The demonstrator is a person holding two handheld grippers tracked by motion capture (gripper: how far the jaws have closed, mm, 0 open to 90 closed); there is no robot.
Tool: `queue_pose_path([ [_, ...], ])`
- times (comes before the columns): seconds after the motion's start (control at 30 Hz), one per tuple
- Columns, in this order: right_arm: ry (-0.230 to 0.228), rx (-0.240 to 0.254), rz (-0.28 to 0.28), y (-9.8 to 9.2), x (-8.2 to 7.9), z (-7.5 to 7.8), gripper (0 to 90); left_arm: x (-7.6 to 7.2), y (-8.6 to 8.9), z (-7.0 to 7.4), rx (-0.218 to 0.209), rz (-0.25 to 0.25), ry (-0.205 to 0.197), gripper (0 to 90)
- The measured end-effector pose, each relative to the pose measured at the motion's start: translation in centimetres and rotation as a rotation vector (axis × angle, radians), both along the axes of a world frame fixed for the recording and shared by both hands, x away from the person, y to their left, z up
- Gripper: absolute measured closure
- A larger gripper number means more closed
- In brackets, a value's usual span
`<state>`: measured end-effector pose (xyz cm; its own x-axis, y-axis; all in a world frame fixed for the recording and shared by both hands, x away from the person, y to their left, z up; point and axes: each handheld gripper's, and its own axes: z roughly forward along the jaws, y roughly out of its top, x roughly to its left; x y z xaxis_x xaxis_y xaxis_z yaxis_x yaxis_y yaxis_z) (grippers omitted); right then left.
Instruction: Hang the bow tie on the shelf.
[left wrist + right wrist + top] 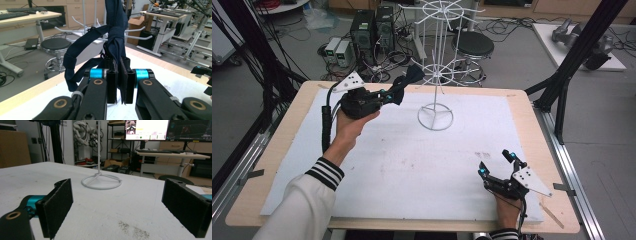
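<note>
We see the left gripper [398,93] held up over the far left part of the table, jaws clamped tight on a dark navy fabric piece [411,77], looks like a bow tie with a strap. In the left gripper view the same left gripper [119,82] has its black pads pressed flat on a folded layer of the navy fabric piece [116,32]; the cloth is matte woven, stands up between the jaws, and a narrow strap loops out to the left side with a stitched end. Cyan metal cylinders sit just behind the pads, brass-coloured rivets on the black arms. The fabric sits just beside the lower tier of the white wire rack [438,60], a thin rod stand with radial hook arms and a round ring base resting on the white foam board [412,170]. The foam board is rough, slightly scuffed, with a small grey smudge, and it covers most of the pale wood table [272,145]. The right gripper [498,164] rests low at the near right of the board, jaws wide apart, nothing between them. In the right gripper view the right gripper [117,207] shows two flat rectangular pads with a coarse felt-like black surface, and the wire rack's ring base [101,182] well ahead on the board. A striped knit cuff [324,173] is on the left sleeve.
</note>
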<state>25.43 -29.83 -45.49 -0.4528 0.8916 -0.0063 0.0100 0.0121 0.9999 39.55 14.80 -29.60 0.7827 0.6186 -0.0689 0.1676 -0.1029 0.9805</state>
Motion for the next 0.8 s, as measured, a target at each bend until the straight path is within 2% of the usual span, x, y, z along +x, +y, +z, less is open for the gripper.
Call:
queue_pose_path([
  [0.8, 0.003, 0.007, 0.000, 0.0, 0.0, 0.0, 9.1, 0.2, -2.7, 0.0, 0.018, -0.029, -0.002, 85.1],
])
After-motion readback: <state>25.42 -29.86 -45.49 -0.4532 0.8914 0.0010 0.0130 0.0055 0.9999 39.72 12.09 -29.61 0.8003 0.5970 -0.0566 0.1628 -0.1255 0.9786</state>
